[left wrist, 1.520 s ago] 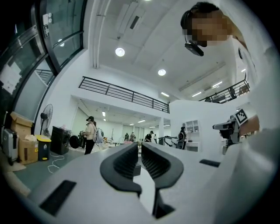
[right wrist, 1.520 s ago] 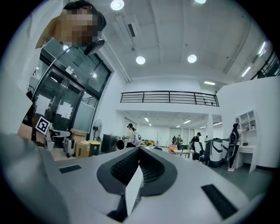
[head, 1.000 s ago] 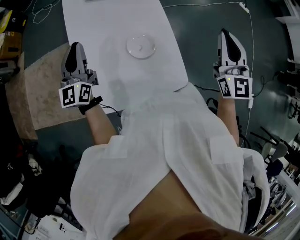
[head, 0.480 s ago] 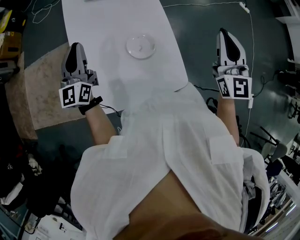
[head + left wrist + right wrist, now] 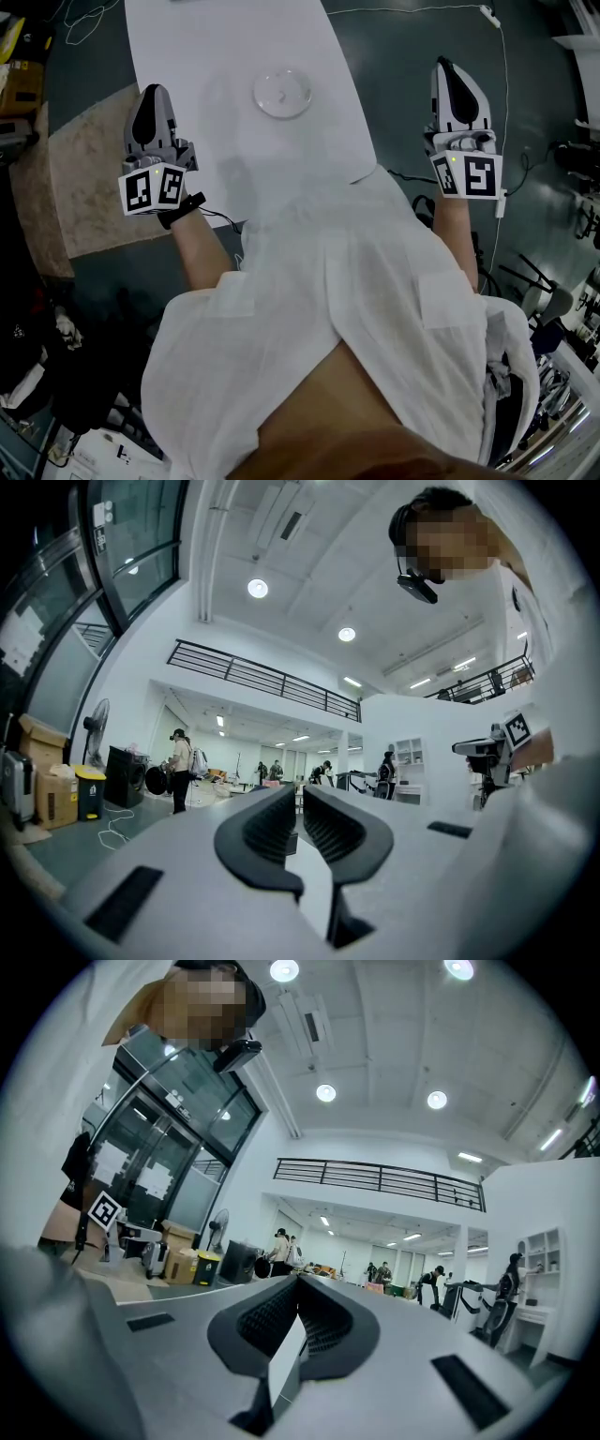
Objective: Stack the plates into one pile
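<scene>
Two grippers pressed together, empty: left gripper (image 5: 153, 94) at left edge of table (image 5: 206, 47), mid-left of frame; right gripper (image 5: 449, 70) off the table, upper right. Plates (image 5: 282, 94) on table, upper centre, apart from both.

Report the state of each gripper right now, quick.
Left gripper: closed, nothing between the jaws.
Right gripper: closed, nothing between the jaws.
</scene>
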### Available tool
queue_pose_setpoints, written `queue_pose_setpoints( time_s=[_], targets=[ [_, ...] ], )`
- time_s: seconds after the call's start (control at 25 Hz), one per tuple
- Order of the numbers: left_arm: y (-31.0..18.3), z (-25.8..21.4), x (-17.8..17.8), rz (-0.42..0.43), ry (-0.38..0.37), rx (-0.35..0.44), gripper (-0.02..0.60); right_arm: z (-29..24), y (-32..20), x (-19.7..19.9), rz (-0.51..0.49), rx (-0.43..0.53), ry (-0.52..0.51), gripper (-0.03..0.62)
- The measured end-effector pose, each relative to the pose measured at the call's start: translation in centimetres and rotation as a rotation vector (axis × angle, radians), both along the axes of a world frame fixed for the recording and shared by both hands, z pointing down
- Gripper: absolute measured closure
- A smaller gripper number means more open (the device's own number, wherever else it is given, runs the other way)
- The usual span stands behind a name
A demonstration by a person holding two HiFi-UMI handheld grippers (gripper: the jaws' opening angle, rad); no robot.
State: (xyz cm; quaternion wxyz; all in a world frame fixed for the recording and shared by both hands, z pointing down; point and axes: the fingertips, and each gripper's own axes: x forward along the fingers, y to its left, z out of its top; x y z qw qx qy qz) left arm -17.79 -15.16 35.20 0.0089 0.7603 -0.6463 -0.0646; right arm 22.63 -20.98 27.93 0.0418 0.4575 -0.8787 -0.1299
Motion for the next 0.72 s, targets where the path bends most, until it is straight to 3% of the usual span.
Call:
queue_pose_setpoints(
  time_s=[0.28,0.72],
  targets=[
    [-0.25,0.16,0.27,0.003,-0.001,-0.005,0.549,-0.53,0.35,-0.27,-0.081,-0.020,-0.131,0.566],
    [-0.44,0.14,0.23,0.008,-0.006,-0.006,0.549,0.21,-0.20,-0.33,-0.041,-0.030,-0.048,0.568]
  ],
)
